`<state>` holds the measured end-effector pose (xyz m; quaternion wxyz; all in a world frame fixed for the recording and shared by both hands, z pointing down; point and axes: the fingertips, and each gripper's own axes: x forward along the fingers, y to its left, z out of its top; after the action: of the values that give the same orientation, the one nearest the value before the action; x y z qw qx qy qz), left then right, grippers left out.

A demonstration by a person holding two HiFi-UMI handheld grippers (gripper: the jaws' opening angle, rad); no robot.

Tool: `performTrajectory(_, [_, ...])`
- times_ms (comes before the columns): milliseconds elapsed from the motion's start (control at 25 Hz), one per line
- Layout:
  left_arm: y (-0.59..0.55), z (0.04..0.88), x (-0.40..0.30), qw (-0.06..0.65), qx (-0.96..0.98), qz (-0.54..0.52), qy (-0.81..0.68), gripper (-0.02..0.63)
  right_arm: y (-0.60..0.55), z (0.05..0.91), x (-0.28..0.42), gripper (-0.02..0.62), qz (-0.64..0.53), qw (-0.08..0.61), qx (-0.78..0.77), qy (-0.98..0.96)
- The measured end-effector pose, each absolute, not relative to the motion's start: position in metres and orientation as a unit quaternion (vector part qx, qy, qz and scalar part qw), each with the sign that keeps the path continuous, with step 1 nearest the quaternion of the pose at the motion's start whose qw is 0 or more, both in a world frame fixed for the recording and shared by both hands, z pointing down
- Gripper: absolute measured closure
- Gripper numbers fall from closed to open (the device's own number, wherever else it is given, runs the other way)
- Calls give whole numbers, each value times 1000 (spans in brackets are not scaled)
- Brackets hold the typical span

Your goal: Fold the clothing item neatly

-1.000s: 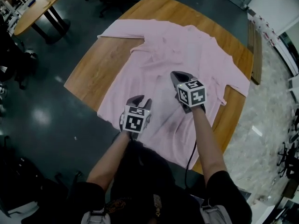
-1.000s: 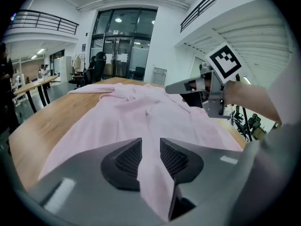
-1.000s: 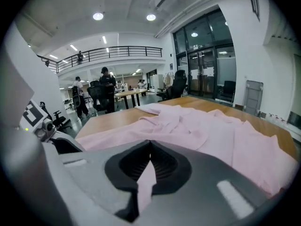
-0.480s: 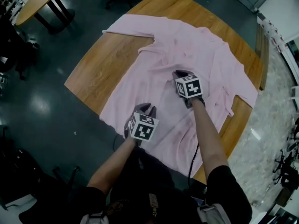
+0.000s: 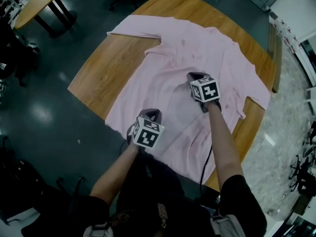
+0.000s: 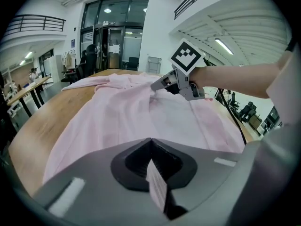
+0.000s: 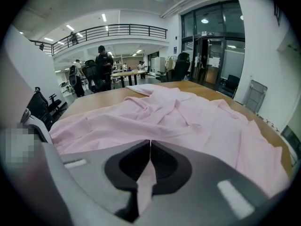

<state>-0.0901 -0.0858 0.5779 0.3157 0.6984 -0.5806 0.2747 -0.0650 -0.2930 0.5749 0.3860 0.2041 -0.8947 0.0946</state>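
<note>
Pink shirt [image 5: 197, 58] lies spread on the wooden table [image 5: 106, 70], its hem at the table's 6 o'clock edge. Left gripper [image 5: 150, 114] and right gripper [image 5: 194, 76] are each clamped on a pinch of its fabric. Bare wood lies at 9 o'clock, with dark floor [image 5: 44, 112] beyond.

My fingers [image 6: 128, 166] are closed on a fold of the pink shirt [image 6: 117, 119]; farther up the shirt, my right gripper [image 6: 154, 85] touches it, bench [image 6: 35, 126] beneath

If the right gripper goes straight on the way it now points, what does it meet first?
Most likely the pink shirt: the right gripper, jaws closing on a pinch of it, points low across the table, so the rumpled folds just ahead come first. Depth is unclear.
</note>
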Motion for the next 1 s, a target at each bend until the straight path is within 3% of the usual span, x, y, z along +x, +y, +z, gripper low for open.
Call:
performTrajectory(520, [-51, 575, -63, 327, 721, 277, -545, 598, -311, 593, 6, 584, 108, 422, 287, -853])
performTrajectory(680, [-45, 578, -58, 334, 721, 284, -536, 451, -313, 584, 0, 572, 111, 390, 301, -863])
performTrajectory(1000, [-25, 569, -52, 318, 717, 300, -543, 491, -268, 535, -16, 566, 90, 334, 255, -903])
